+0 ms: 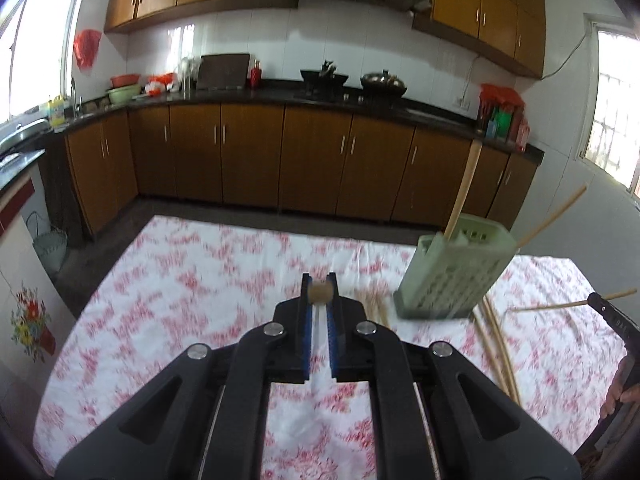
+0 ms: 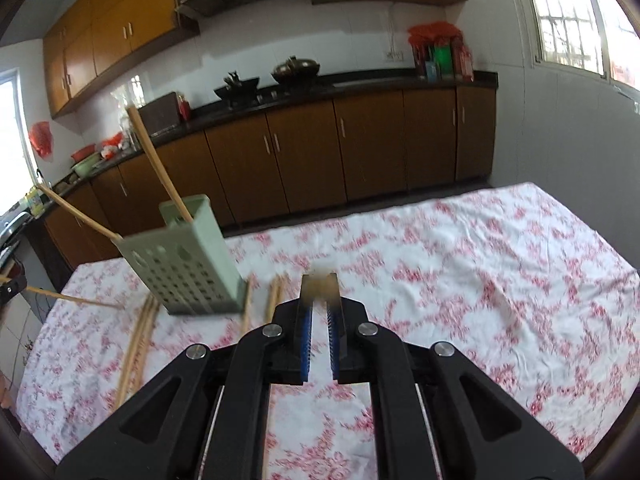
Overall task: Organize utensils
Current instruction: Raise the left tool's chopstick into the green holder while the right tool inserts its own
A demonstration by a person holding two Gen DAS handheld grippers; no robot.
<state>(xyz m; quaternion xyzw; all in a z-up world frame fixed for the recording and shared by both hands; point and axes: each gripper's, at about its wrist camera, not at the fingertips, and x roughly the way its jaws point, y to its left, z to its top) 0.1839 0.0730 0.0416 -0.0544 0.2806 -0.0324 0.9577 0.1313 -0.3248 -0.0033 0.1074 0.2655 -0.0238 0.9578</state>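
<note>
A: Each tool, left tool [image 1: 319,285] and right tool [image 2: 319,285], is clamped on one chopstick, seen end-on.

B: Light, stiff, slippery; grip mid-shaft. More chopsticks [image 2: 138,338] lie on the bench [image 2: 460,264] beside the green holder [image 2: 188,268]

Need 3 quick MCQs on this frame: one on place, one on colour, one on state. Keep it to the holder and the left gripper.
1. Where does the holder stand?
A. on the kitchen counter
B. on the table
C. on the floor

2. What colour is the holder?
A. pale green
B. red
C. black

3. How is the left gripper?
A. wide open, nothing in it
B. shut on the holder's rim
C. shut on a chopstick

Key:
1 B: the holder sits on the table, on its floral cloth.
2 A: its perforated walls are pale green.
3 C: the left gripper is clamped on a chopstick, seen end-on at its tips.
</note>
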